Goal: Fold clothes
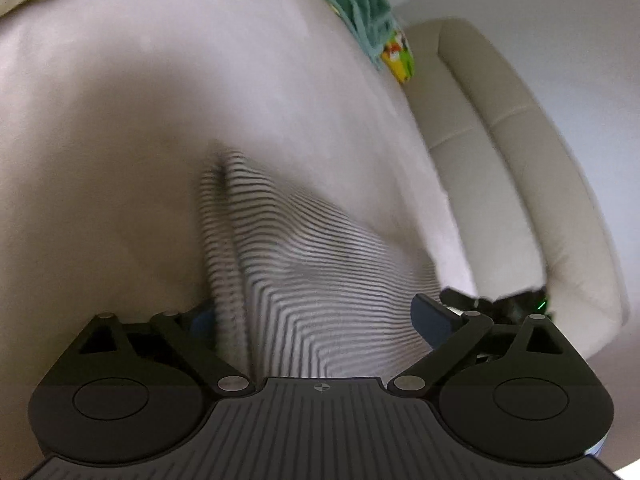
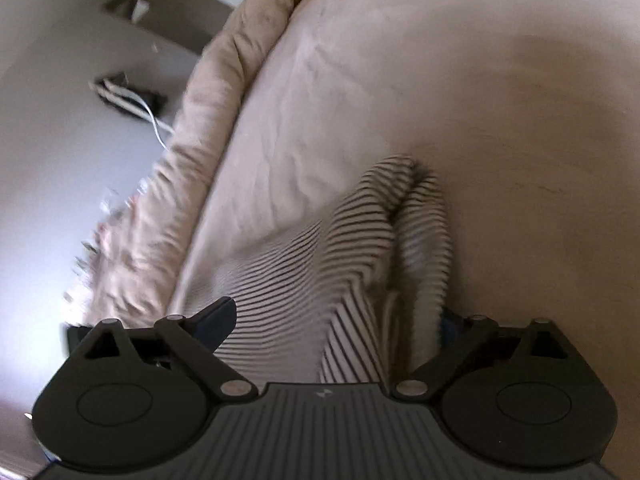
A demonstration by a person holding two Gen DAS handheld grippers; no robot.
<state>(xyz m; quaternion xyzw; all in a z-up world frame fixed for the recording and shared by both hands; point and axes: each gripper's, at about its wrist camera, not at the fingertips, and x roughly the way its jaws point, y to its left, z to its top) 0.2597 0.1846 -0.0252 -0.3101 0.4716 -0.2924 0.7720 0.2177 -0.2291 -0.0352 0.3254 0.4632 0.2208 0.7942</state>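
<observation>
A black-and-white striped garment lies bunched on the pale bed sheet, with a long fold running away from the camera. My left gripper is open, its two fingers spread wide on either side of the striped cloth; the left finger is partly hidden behind the fold. In the right wrist view the same striped garment lies in two rounded folds on the sheet. My right gripper is open too, with the cloth lying loose between its wide-set fingers.
A teal cloth and a bright yellow printed item lie at the far end of the bed. A padded white bed frame runs along the right. A rolled beige duvet edges the bed; a power strip with white cables lies on the floor.
</observation>
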